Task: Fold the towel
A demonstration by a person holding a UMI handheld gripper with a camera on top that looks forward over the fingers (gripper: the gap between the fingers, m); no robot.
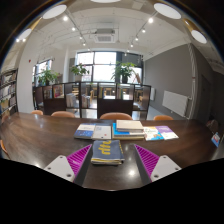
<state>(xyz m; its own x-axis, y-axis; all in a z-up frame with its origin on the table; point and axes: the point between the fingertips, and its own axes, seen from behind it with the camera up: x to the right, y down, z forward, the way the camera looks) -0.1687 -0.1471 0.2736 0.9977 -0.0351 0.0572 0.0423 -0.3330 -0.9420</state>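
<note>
Gripper (108,160) is hovering above the dark wooden table (30,135), fingers spread apart, holding nothing. Purple pads are showing lower centre of the frame, one either side of a dark book with yellow lettering (107,150) that is lying on the table between them, gaps both sides.

No towel is showing anywhere in frame, so I'm not calling its heading or long axis: cannot tell. It may be sitting below or behind the camera's view.

More books and papers (125,130) are lying just beyond the fingers, centre of frame. Chairs (114,116) are standing along the far edge, shelving and plants (125,72) by the windows in the upper half.

Risks as I'm judging them:
- Closing now is grabbing the book, not cloth.
- Sweeping low to search is shoving the stack around.
- Starting a fold blind is producing a skewed crease, since the edges aren't located.
</note>
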